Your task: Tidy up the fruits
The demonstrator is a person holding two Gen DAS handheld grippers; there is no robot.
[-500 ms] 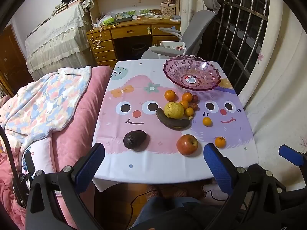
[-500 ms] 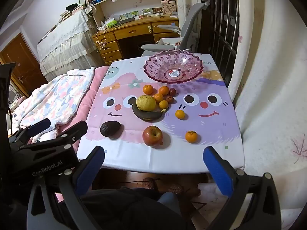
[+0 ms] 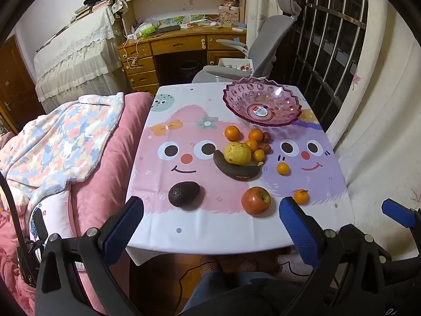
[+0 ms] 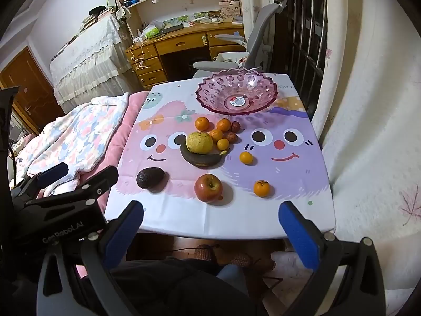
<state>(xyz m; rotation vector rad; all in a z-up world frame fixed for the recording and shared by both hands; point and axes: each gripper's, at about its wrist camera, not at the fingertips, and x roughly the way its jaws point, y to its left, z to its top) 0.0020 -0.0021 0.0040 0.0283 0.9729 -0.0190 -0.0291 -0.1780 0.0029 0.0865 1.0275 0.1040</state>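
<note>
Fruits: scattered loose on the table (image 3: 210,234), none of them in the bowl.
Bowl: pink-purple faceted plastic bowl (image 3: 263,100) at the far right of the table, a sticker in its bottom, nothing else inside.
Apple: red apple (image 3: 255,200) near the front edge, right of centre, stem hollow up.
Avocado: dark avocado (image 3: 183,193) on the near left, well apart from the apple.
Banana: blackened banana (image 3: 236,169) in the middle of the table, curving under the yellow pear.
Pear: yellow pear (image 3: 237,153) resting on the banana's inner curve, touching it.
Oranges, cluster: small oranges (image 3: 255,135) just beyond and right of the pear, with two dark reddish fruits (image 3: 266,138) beside them; one orange (image 3: 232,133) stands a little to the left of the cluster.
Oranges, loose: one small orange (image 3: 283,168) right of the banana, another with a green stem (image 3: 301,196) near the front right, just right of the apple.
Tablecloth: cartoon faces, pink on the left, purple on the right.
Left gripper: left gripper (image 3: 210,226) held off the near edge of the table, blue pads (image 3: 123,229) wide apart, nothing between them.
Right gripper: right gripper (image 4: 210,226) also off the near edge, to the right of the left one, fingers spread wide and empty.
Surroundings: pink bed with a patterned blanket (image 3: 60,142) on the left; wooden desk (image 3: 181,47) and grey office chair (image 3: 265,52) beyond the table.
</note>
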